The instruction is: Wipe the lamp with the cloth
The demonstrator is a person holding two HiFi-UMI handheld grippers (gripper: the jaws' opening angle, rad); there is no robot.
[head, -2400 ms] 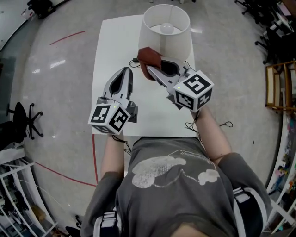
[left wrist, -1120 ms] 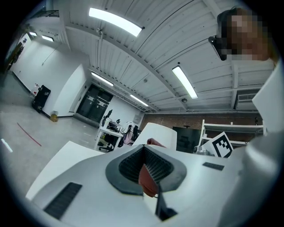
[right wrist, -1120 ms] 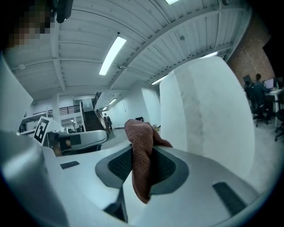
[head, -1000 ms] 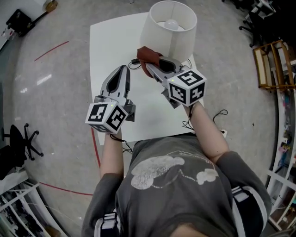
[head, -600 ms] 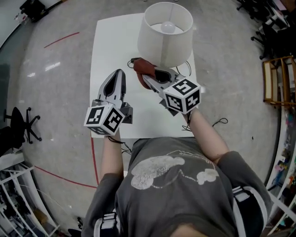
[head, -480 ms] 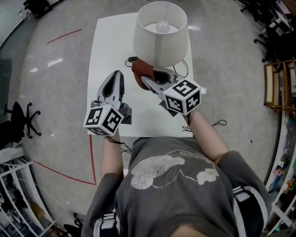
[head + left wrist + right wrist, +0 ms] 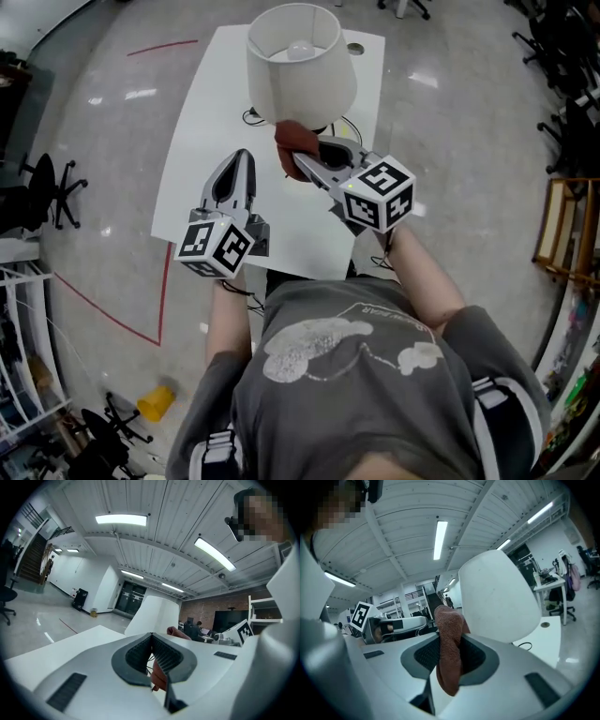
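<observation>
Since the earliest frame the cloth point(image 7: 298, 139) has travelled down the lamp point(image 7: 300, 70). Then it pressed the left side of the shade partway up; now it sits at the shade's near lower rim. The head camera has also swung, so the surface point(image 7: 206, 122) lies skewed in view. The left claw point(image 7: 241, 157) has kept its station over the surface throughout.

Floor point(image 7: 450, 112): grey and glossy, with a red line point(image 7: 112, 314) at the left and a black chair point(image 7: 47, 183) nearby.

Surface: white, rectangular, carrying the lamp at its far end.

Lamp: upright, with a white shade whose open top faces the head camera. The bulb point(image 7: 300, 49) is visible inside. In the right gripper view the shade stands just right of and behind the cloth.

Right claw point(image 7: 298, 157): brought in from the right and angled toward the shade's lower rim. Its jaws are clamped on the cloth.

Left claw: pointing away from the person, over bare surface left of the lamp and apart from it. Its jaws are closed tip to tip, with nothing gripped between them.

Cloth: rust-brown and bunched. It rises between the right claw's ribbed pads and hangs below them in a fold. In the head view its upper end passes under the shade's rim; actual contact cannot be confirmed.

Cord point(image 7: 251, 116): black, looped on the surface at the lamp's foot, left of the cloth.
</observation>
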